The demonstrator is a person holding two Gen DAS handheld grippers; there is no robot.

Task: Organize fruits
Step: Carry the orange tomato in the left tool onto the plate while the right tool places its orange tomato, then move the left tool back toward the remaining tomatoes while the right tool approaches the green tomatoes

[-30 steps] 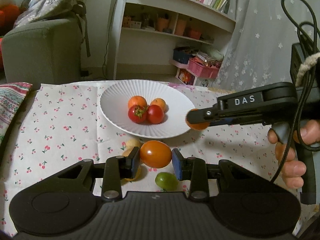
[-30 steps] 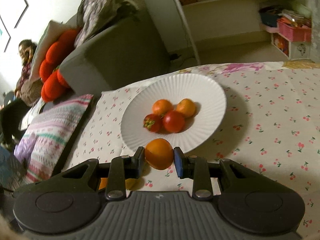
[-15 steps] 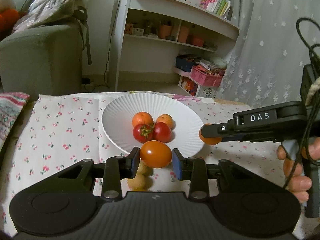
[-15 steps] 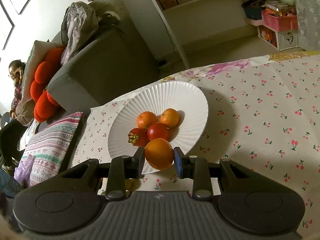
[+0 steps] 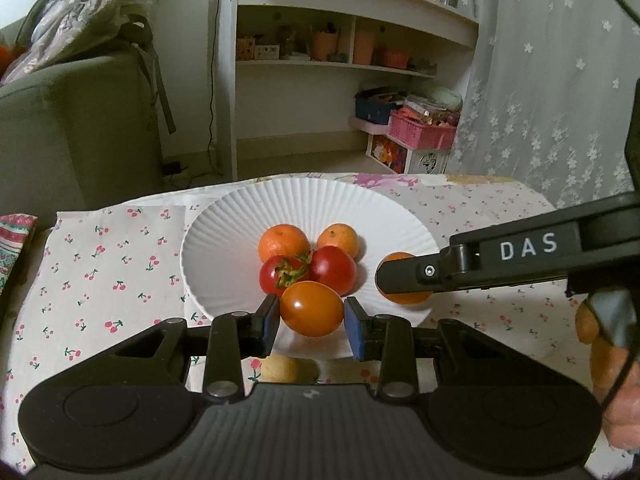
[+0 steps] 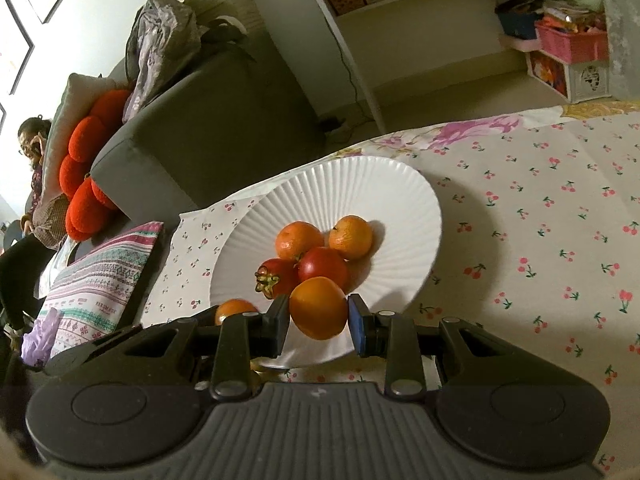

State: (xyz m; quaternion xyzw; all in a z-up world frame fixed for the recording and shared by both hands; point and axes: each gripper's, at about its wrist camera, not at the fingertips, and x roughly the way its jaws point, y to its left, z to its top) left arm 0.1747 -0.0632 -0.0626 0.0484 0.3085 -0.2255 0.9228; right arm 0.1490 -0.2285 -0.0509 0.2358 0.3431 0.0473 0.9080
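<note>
Both grippers grip fruit over the plate's [image 5: 224, 216] near rim: my left gripper [image 5: 311, 320] an orange tomato [image 5: 311, 309], right gripper [image 6: 319, 321] a tangerine [image 6: 319, 307]. Next: lower, release gently beside the pile.

A glossy orange-yellow tomato [image 5: 311, 308] hangs over the near rim of the ribbed white plate [image 5: 224, 232] — a matte round orange [image 6: 319, 307] likewise, at the right. On the plate cluster two mandarins [image 5: 283, 242] and two red tomatoes [image 5: 333, 270], touching.
</note>
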